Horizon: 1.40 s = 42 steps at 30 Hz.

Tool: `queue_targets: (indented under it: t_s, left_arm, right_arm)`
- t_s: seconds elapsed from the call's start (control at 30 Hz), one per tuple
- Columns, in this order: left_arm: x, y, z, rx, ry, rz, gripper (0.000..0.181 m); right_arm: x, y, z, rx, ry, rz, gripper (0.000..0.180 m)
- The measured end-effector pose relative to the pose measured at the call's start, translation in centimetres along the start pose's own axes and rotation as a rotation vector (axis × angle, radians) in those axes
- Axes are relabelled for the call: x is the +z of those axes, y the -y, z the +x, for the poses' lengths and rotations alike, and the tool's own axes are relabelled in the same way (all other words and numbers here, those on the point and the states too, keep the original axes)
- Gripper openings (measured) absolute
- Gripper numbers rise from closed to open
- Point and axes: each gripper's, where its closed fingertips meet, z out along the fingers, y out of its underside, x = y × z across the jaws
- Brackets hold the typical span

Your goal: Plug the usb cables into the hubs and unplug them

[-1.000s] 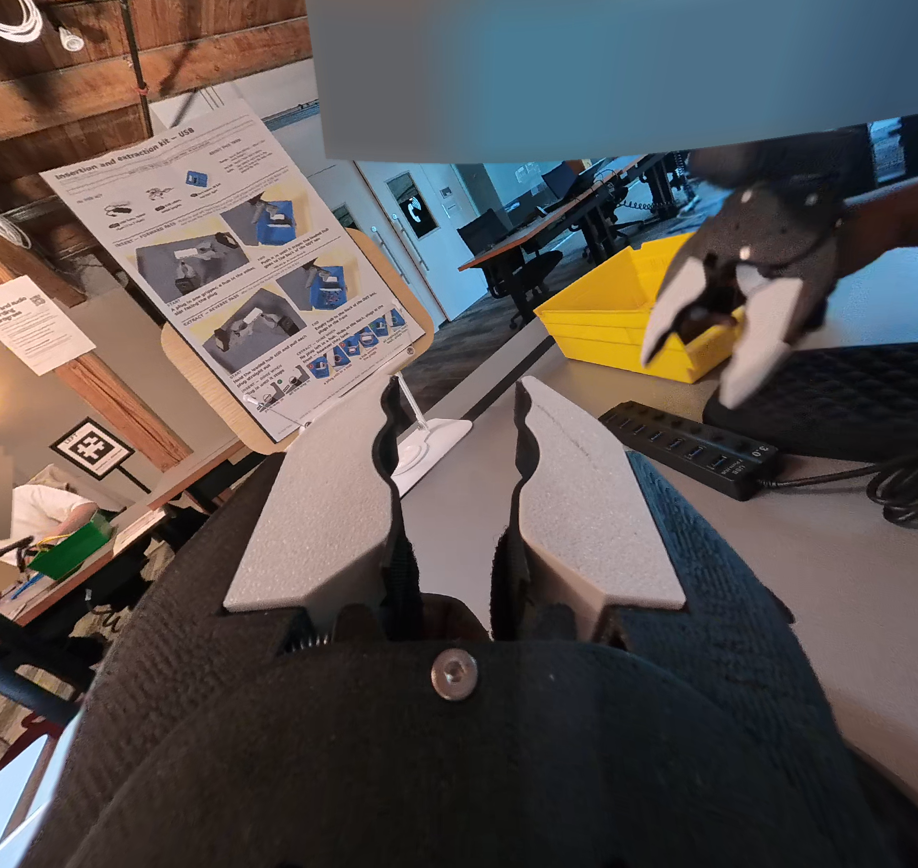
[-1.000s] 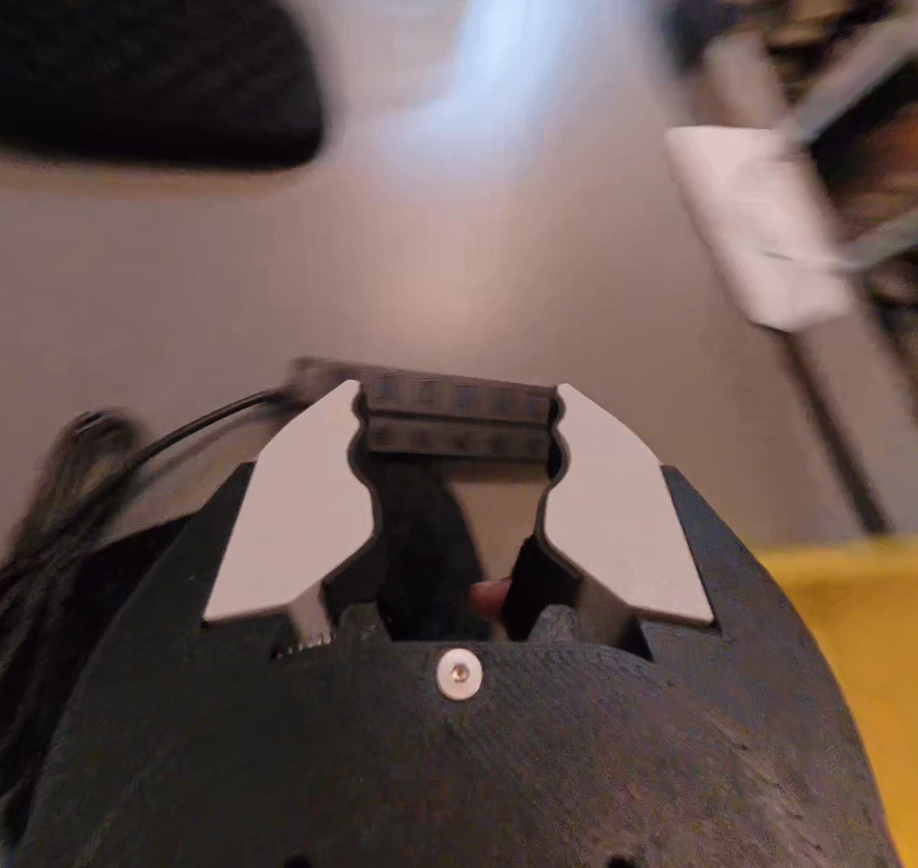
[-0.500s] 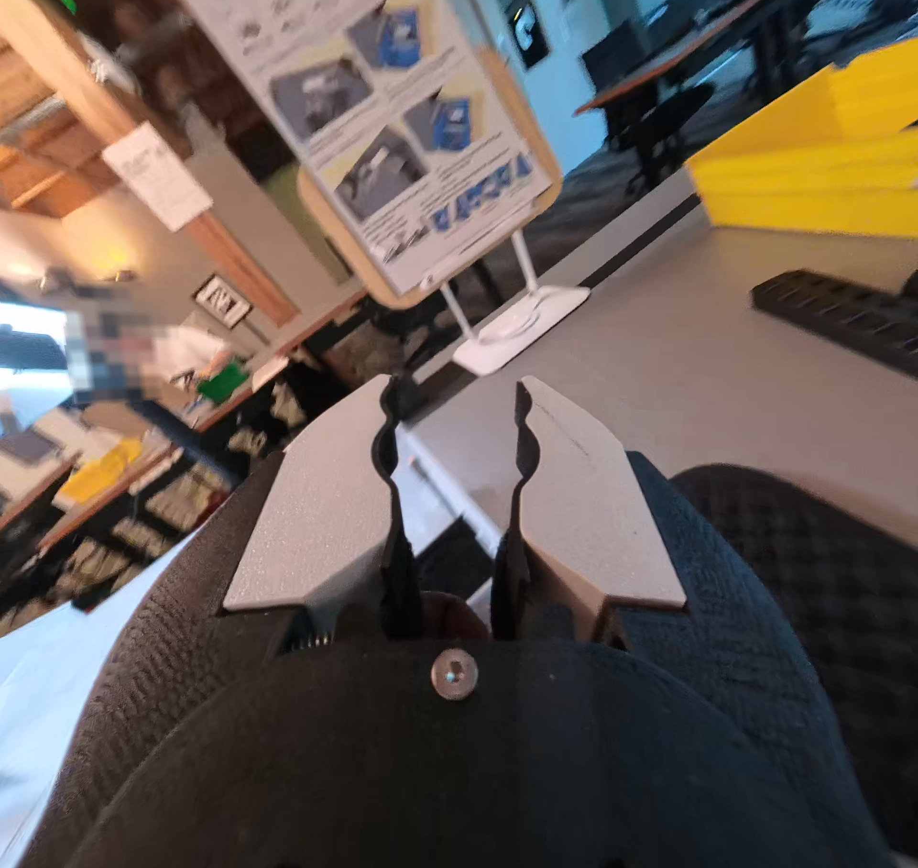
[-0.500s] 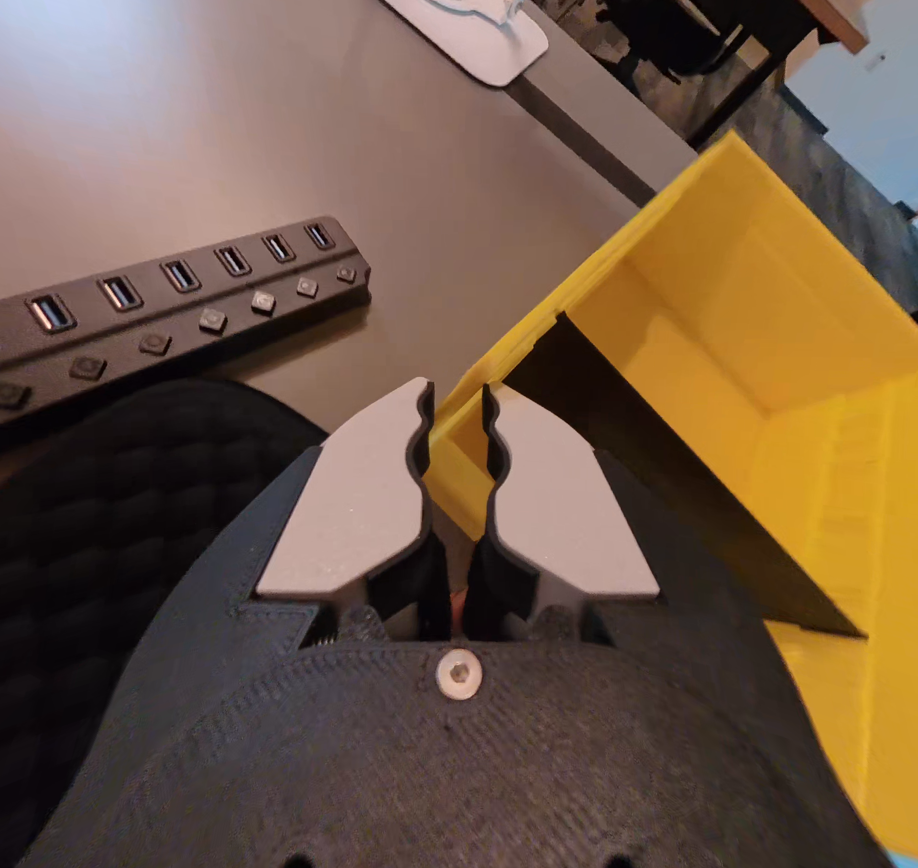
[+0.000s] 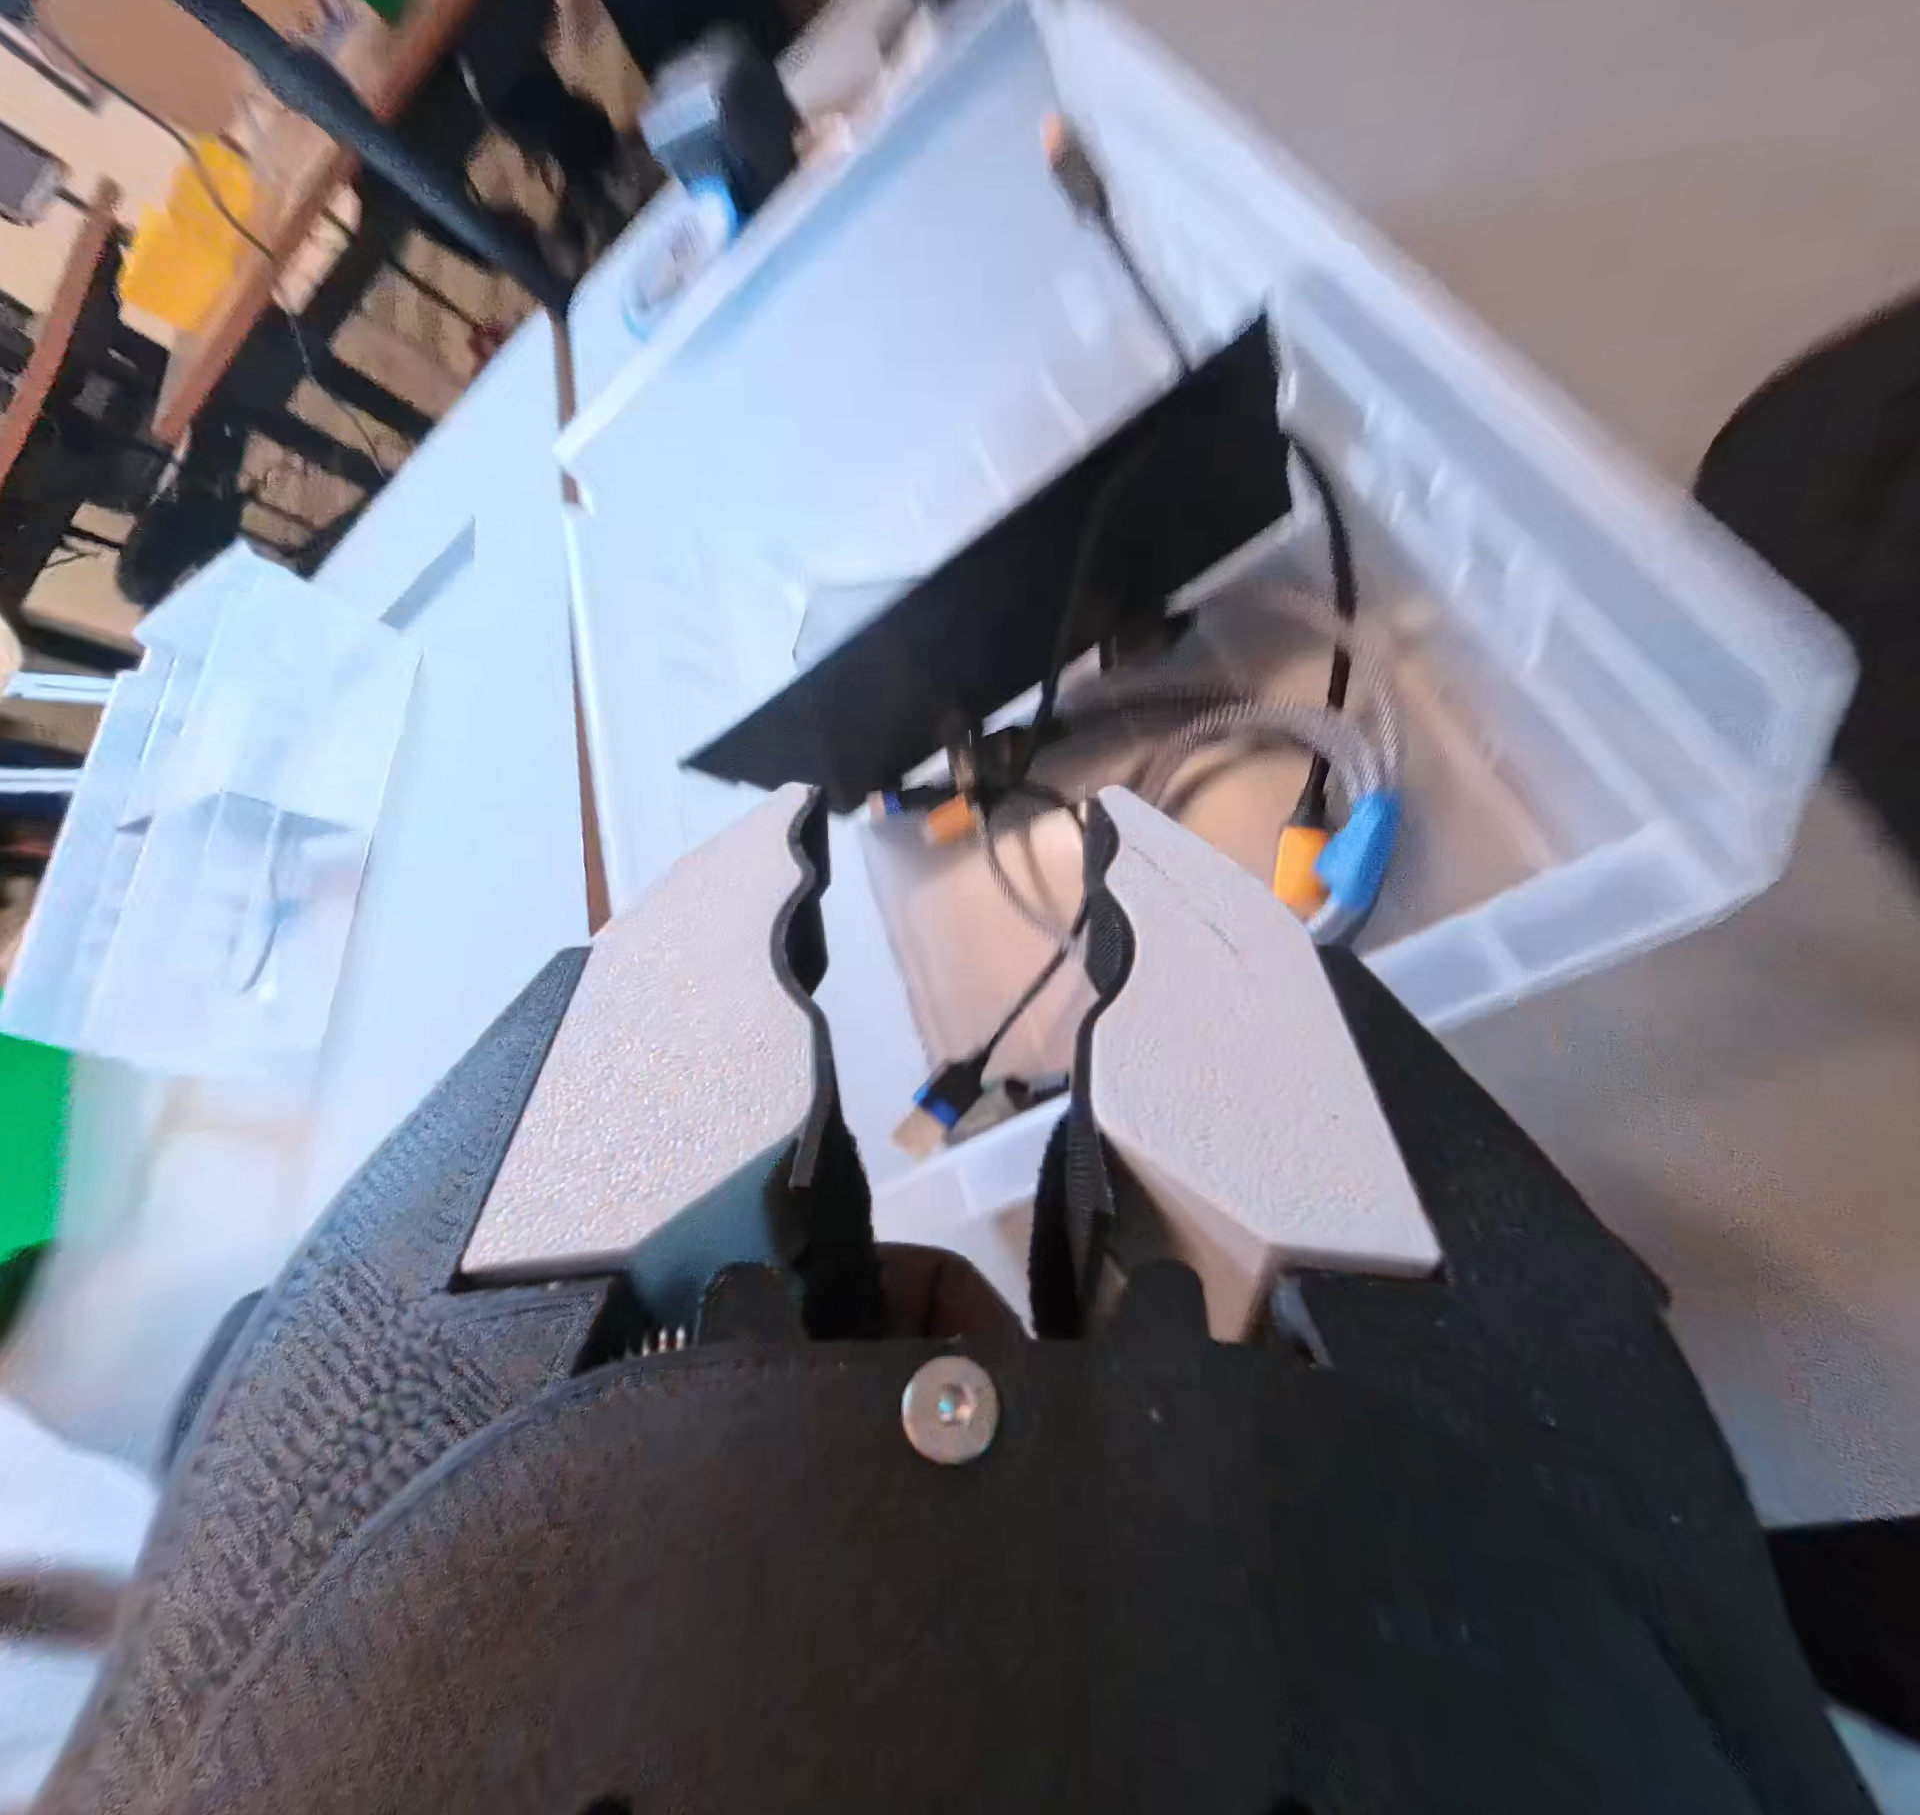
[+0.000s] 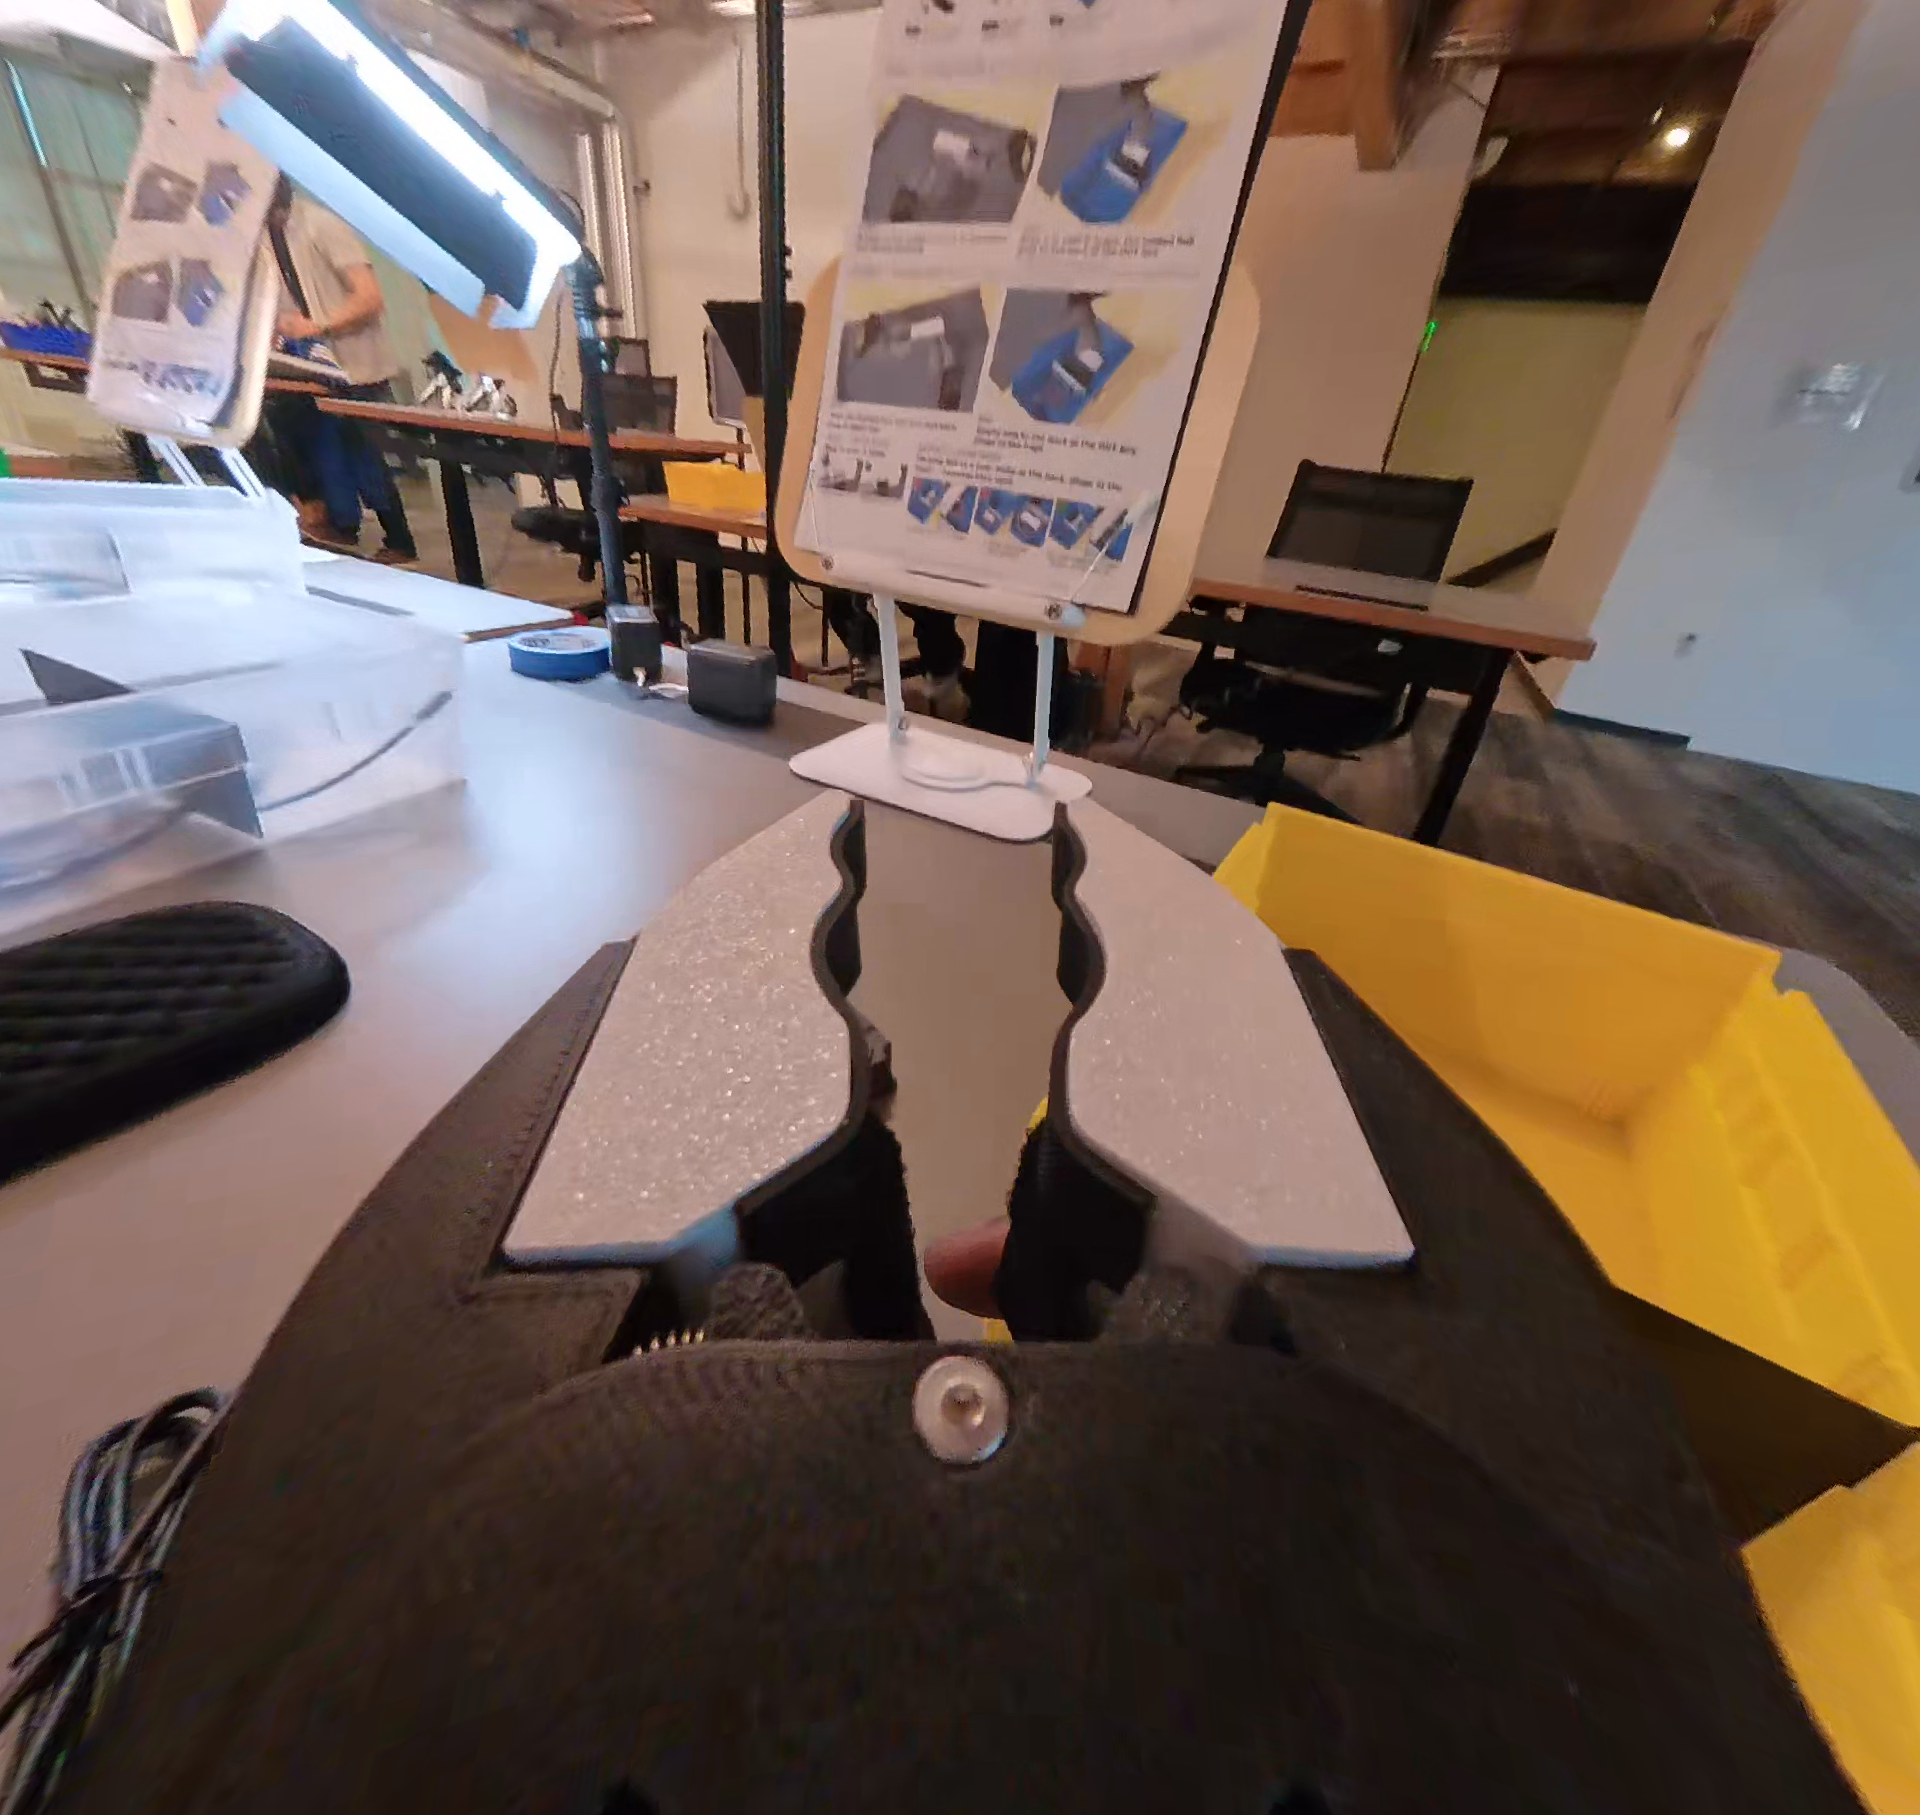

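Observation:
My left gripper (image 5: 951, 809) is open and empty, held just above a clear plastic bin (image 5: 1558, 622). The bin holds several USB cables: a black one with a blue-tipped plug (image 5: 940, 1100) lies between my fingers' line of sight, and orange (image 5: 1299, 856) and blue (image 5: 1356, 851) plugs lie to the right. A black divider (image 5: 1018, 581) crosses the bin. My right gripper (image 6: 956, 820) is open and empty above the grey table (image 6: 499, 830). No hub shows in either view. A coiled black cable (image 6: 94, 1516) lies at the lower left of the right wrist view.
A yellow bin (image 6: 1507, 1017) stands right of my right gripper. A black mesh pad (image 6: 135, 1007) lies to its left, and the clear bin (image 6: 229, 716) beyond that. An instruction board on a white stand (image 6: 1029, 331) stands ahead, with blue tape (image 6: 559, 651) and black adapters (image 6: 730, 679) at the table's far edge.
My left gripper swung left and down from the board to over the clear cable bin. My right gripper tilted up from the hub and yellow bin to face the board, and opened wider.

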Motion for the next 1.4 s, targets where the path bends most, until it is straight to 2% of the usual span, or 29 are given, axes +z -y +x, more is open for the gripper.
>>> queue_targets:
  t_s: [0.1, 0.27, 0.33, 0.43, 0.67, 0.73, 0.77, 0.87, 1.07, 1.27, 1.4]
  left_arm:
    - [1.8, -2.9, 2.1, 0.073, -0.087, -0.195, 0.026]
    - [1.7, -0.9, 8.0, -0.102, -0.499, -0.056, 0.023]
    - [1.5, -1.5, 9.5, -0.127, -0.606, -0.095, 0.024]
    - [2.0, -2.7, 9.1, -0.097, -0.598, -0.209, 0.022]
    - [3.2, -3.5, 9.6, 0.059, -0.782, -0.452, 0.033]
    - [4.0, -4.6, 10.0, 0.107, -0.763, -0.534, 0.028]
    - [4.1, -4.2, 10.1, 0.114, -0.753, -0.506, 0.022]
    - [3.7, -3.9, 9.6, 0.139, -0.705, -0.48, 0.021]
    - [1.9, -0.2, 5.3, -0.051, -0.555, -0.206, 0.021]
    - [0.9, 0.7, 3.0, -0.232, -0.549, -0.027, 0.02]
    - [0.7, 0.6, 3.0, -0.271, -0.577, 0.028, 0.02]
  right_arm:
    - [-0.7, 1.3, -0.1, -0.03, -0.011, 0.029, 0.034]
    - [-1.1, 2.1, -0.2, -0.089, -0.043, 0.034, 0.031]
    - [-1.0, 2.0, -0.3, -0.093, -0.041, 0.03, 0.031]
    - [-0.6, 1.6, -0.2, -0.096, -0.04, 0.02, 0.031]
    - [-0.9, 1.8, -0.5, -0.093, -0.046, 0.038, 0.03]
    - [-1.1, 2.0, -0.4, -0.093, -0.052, 0.047, 0.029]
    - [-1.2, 2.0, -0.2, -0.093, -0.055, 0.047, 0.029]
    - [-1.5, 2.1, 0.3, -0.093, -0.069, 0.046, 0.029]
    - [-1.8, 1.9, 0.6, -0.073, -0.077, 0.058, 0.029]
    - [-1.5, 1.6, 0.5, -0.092, -0.079, 0.036, 0.029]
    - [-1.5, 1.6, 0.4, -0.106, -0.078, 0.026, 0.029]
